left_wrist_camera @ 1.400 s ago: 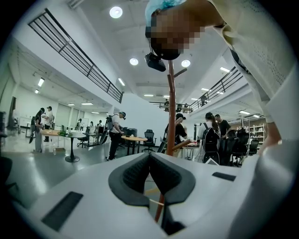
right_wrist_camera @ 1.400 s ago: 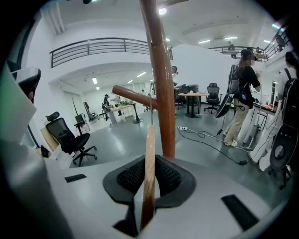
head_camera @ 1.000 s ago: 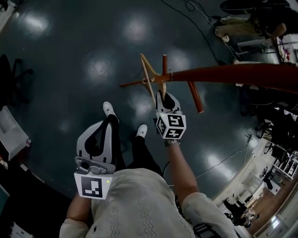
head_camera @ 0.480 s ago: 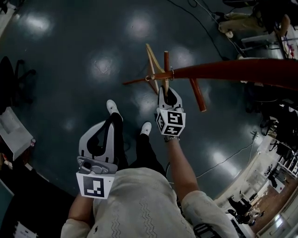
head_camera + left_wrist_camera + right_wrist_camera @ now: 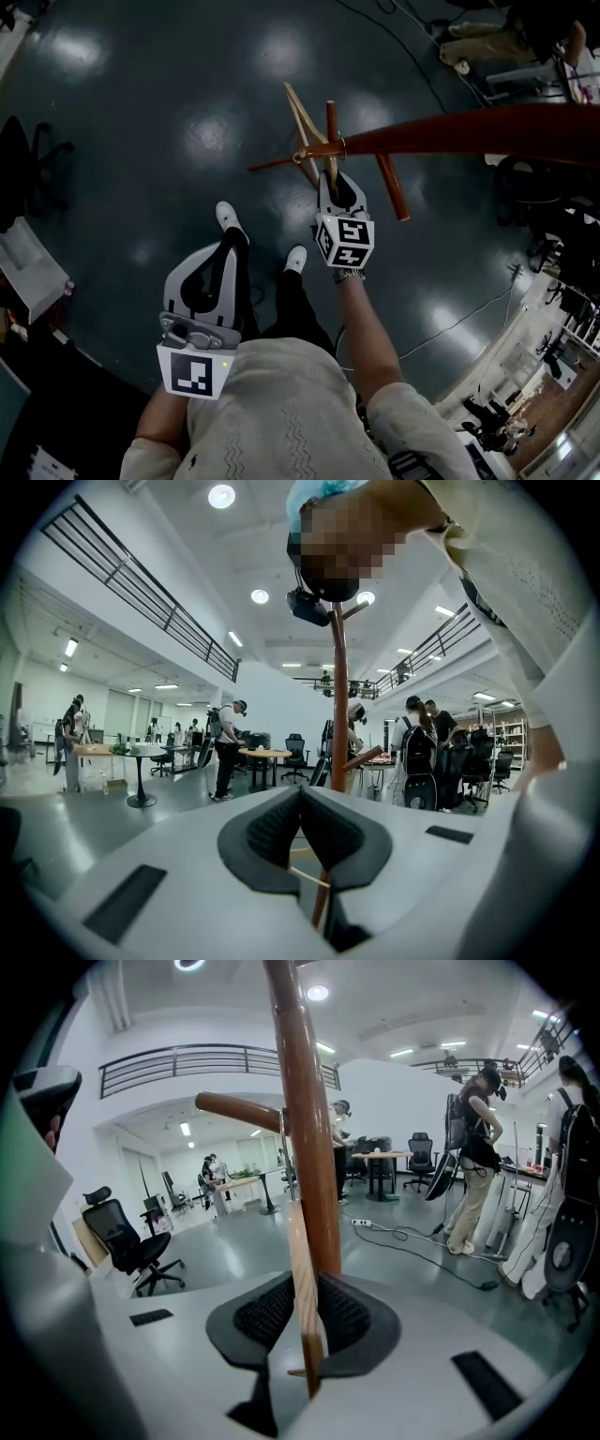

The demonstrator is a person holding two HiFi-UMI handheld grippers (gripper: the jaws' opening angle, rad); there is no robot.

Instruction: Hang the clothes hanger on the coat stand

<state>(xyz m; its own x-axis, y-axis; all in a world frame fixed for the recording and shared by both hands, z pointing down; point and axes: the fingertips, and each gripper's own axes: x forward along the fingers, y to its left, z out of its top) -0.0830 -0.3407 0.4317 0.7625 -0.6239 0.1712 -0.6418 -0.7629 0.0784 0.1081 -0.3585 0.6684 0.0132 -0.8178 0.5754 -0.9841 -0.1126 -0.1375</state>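
Ribbed black fingers (image 5: 265, 1318) of the right gripper (image 5: 306, 1324) clamp a pale-wood hanger (image 5: 300, 1246).

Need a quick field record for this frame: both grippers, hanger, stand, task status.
left gripper: jaws together, nothing between them, held low by the person's torso
right gripper: shut on the light wooden clothes hanger, raised at the stand
hanger position: one arm runs up between the jaws, right beside the pole
red-brown wooden coat stand: pole with pegs sticking out
metal hook: at the peg junction; can't tell whether it is seated
task status: hanger in grip, not released
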